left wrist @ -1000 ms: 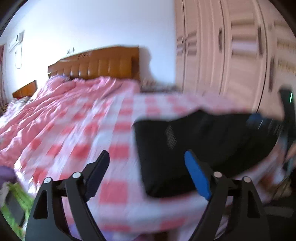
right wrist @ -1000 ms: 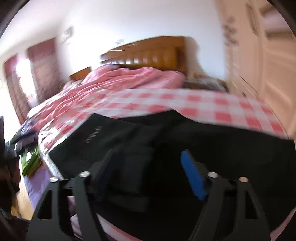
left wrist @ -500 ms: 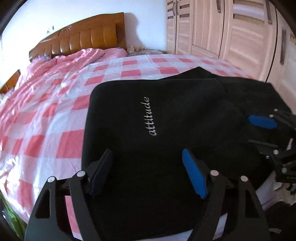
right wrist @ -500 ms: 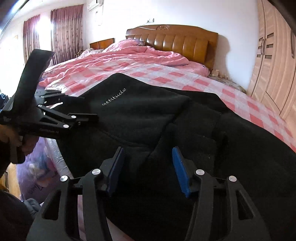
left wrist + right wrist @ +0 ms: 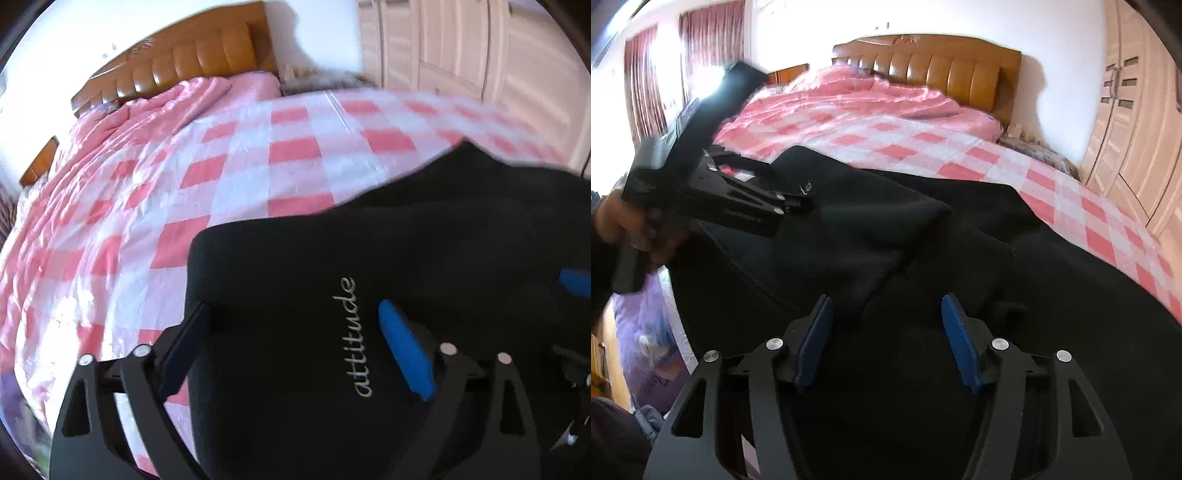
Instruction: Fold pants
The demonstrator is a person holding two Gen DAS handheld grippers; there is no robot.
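Black pants [image 5: 424, 236] with white "attitude" lettering [image 5: 354, 336] lie folded near the edge of a bed with a pink-and-white checked sheet [image 5: 258, 155]. My left gripper [image 5: 291, 306] hovers low over their left end. Its jaws are opening wide, one finger at the cloth's left edge and the blue pad [image 5: 402, 350] over the lettering, neither pressing. The same tool [image 5: 790, 203], held by a hand [image 5: 628, 229], appears at left in the right wrist view. My right gripper [image 5: 886, 300] hangs over a fold of the pants [image 5: 1052, 295], jaws opening, nothing pinched.
A crumpled pink quilt [image 5: 849, 96] and a wooden headboard [image 5: 945, 62] are at the bed's far end. Pale wardrobe doors [image 5: 1126, 122] line the right side. Dark red curtains [image 5: 646, 81] hang at the left. A purple bag [image 5: 646, 343] sits below the bed's near edge.
My left gripper has swung from the bare sheet onto the pants, come lower and reached their left edge, jaws wider. My right gripper has dipped closer to the cloth, its jaws narrowing, then widening.
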